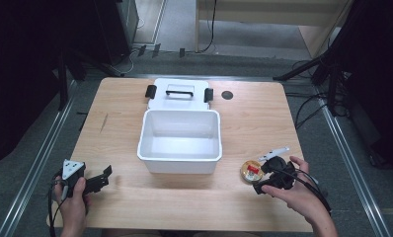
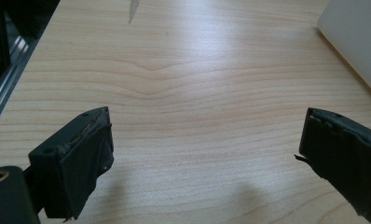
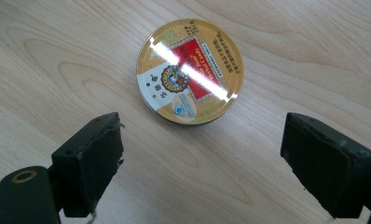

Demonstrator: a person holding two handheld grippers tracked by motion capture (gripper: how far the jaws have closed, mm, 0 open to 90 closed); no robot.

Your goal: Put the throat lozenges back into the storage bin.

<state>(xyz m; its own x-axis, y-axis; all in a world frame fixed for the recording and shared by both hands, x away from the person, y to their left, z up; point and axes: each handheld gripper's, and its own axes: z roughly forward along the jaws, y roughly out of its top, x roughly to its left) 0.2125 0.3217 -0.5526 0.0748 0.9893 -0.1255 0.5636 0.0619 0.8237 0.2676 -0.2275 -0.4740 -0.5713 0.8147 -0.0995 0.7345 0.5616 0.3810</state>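
Note:
A round gold tin with a red and white label lies flat on the wooden table, right of the white box. In the right gripper view the tin sits just ahead of the jaw tips, apart from them. My right gripper hovers over the table beside the tin, its jaws wide open with nothing between them. My left gripper rests near the front left of the table, also open, with only bare wood between its jaws.
An open white box stands in the middle of the table, its lid with black handle and latches lying behind it. A corner of the box is in the left gripper view. A small black disc sits at the back right.

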